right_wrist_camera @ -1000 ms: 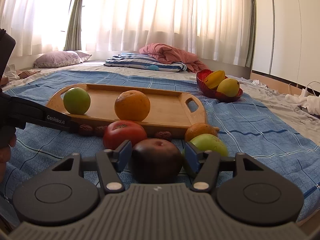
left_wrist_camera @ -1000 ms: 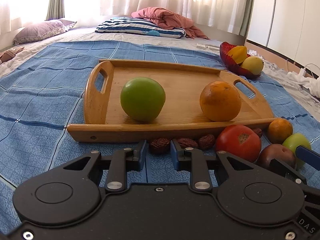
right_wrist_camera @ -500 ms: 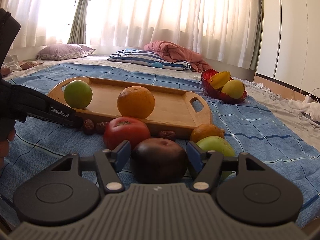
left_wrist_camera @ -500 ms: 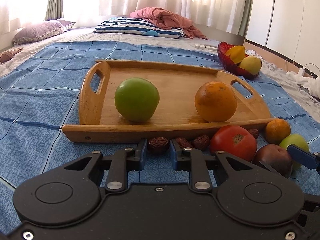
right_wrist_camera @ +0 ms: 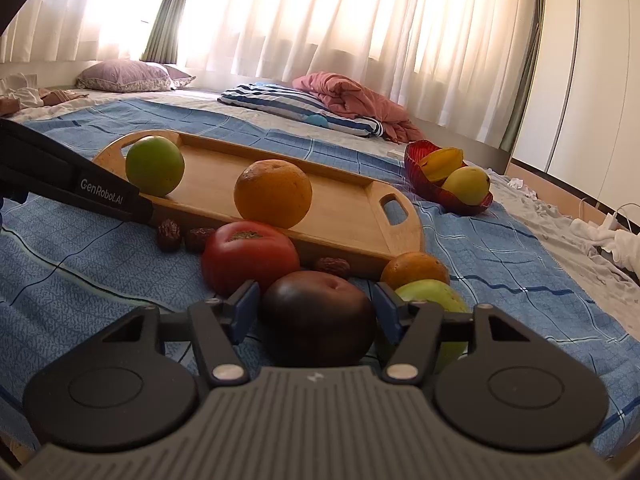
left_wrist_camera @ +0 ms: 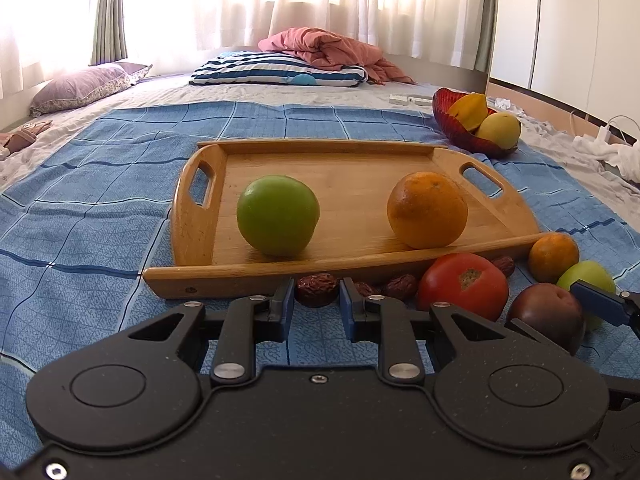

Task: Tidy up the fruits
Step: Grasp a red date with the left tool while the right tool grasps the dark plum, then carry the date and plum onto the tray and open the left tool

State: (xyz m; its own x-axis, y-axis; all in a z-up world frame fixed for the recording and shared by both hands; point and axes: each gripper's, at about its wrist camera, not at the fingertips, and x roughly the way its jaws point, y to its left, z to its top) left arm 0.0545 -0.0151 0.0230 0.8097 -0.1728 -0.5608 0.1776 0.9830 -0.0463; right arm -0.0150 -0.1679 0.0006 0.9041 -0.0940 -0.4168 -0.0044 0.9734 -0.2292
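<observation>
Since the earlier frames, the left gripper (left_wrist_camera: pixel 316 294) has narrowed its jaws onto a dried date (left_wrist_camera: pixel 316 290), and the right wrist view has tilted, so the tray now slopes down to the right.

1. Task items. The dried date lies on the blue blanket (left_wrist_camera: pixel 100 200), just in front of the near rim of the wooden tray (left_wrist_camera: pixel 360 266). The dark plum (right_wrist_camera: pixel 318 316) lies on the blanket at the near right, beside the tomato (left_wrist_camera: pixel 460 284).

2. Tool state. The left gripper is closed on the dried date, one pad against each side. The right gripper (right_wrist_camera: pixel 316 298) is closing, with the dark plum between its jaws. Its pads stand just beside the plum's flanks and are not visibly pressing in.

3. Hidden or cut off.
- The plum's lower part is covered by the right gripper body.
- The green fruit (right_wrist_camera: pixel 430 294) behind the plum is partly hidden by the right finger.
- Further dates (left_wrist_camera: pixel 400 285) are partly hidden behind the left gripper's finger and the tomato.
- The hands holding the tools are not seen.

4. Pose. Both grippers point forward and slightly down, low over the blanket. The left gripper's finger (right_wrist_camera: pixel 100 192) crosses the right wrist view from the left edge.

5. Surroundings. A green apple (left_wrist_camera: pixel 278 215) and an orange (left_wrist_camera: pixel 427 210) sit apart on the tray. A small orange (left_wrist_camera: pixel 554 258) lies off its near right corner. A red bowl (left_wrist_camera: pixel 452 124) of yellow fruit stands far right.
</observation>
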